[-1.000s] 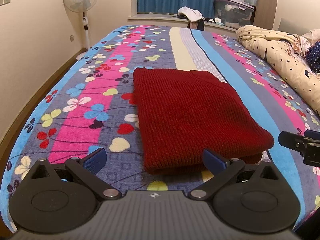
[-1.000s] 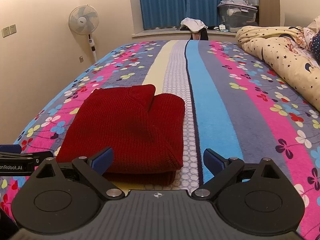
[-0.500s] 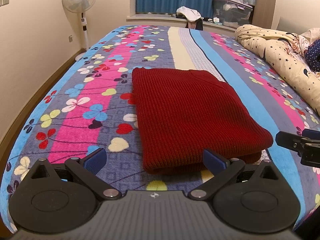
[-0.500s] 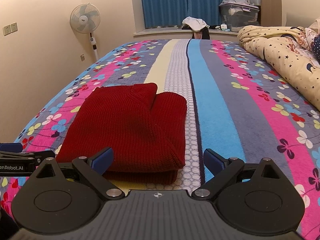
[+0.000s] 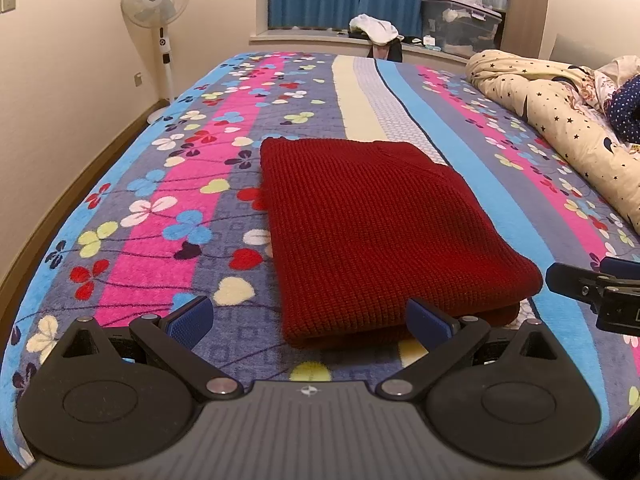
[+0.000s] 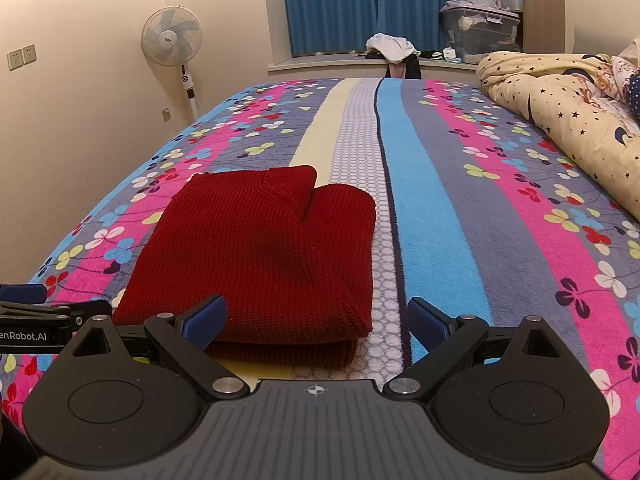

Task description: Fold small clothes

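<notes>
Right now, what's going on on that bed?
A person holds a gripper in each hand over a red sweater that lies folded on the flowered blanket. The left gripper and right gripper are both open at its near edge, gripping nothing. The fold looks done.

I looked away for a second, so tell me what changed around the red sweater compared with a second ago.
Almost nothing. Both cameras drifted only slightly, the right one most visibly; nothing was taken hold of or let go. The folded red sweater lies in the same place on the flowered bedspread, folded the same way. The left hand-held gripper and right hand-held gripper stay open and empty at its near edge.
</notes>
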Demonstrator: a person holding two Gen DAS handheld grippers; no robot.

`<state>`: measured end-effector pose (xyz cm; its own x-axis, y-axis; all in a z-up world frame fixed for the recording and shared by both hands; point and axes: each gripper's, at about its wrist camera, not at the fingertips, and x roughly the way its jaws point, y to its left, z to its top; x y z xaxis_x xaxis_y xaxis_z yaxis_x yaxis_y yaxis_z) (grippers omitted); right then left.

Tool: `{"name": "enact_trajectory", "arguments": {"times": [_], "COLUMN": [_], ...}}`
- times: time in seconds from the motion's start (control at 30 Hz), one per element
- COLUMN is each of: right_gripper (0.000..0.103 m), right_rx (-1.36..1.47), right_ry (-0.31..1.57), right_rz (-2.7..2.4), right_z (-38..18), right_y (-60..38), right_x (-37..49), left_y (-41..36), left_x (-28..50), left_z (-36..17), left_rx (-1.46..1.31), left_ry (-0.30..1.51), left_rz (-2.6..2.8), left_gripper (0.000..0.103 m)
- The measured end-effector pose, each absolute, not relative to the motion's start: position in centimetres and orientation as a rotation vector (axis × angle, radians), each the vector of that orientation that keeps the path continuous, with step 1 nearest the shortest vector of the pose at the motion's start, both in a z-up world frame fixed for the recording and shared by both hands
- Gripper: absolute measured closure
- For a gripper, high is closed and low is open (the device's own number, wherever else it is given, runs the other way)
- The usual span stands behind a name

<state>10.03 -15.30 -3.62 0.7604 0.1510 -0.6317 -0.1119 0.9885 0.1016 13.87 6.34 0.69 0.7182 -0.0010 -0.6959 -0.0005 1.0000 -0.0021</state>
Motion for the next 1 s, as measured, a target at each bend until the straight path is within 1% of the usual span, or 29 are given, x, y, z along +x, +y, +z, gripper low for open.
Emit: {"name": "enact_trajectory", "arguments": {"times": [1.0], "right_gripper": [0.006], "right_rx": [0.059], "right_ry": [0.693], "right_rz": [0.142], "right_z": [-3.58], "right_y": [-15.22], "right_x": [10.03], "left_y": [6.38], "left_x": [13.90], "left_z": [0.74], "left_rx": [0.001], "left_ry": [0.767], "left_rz": [-0.009], "left_gripper": [0.001]}}
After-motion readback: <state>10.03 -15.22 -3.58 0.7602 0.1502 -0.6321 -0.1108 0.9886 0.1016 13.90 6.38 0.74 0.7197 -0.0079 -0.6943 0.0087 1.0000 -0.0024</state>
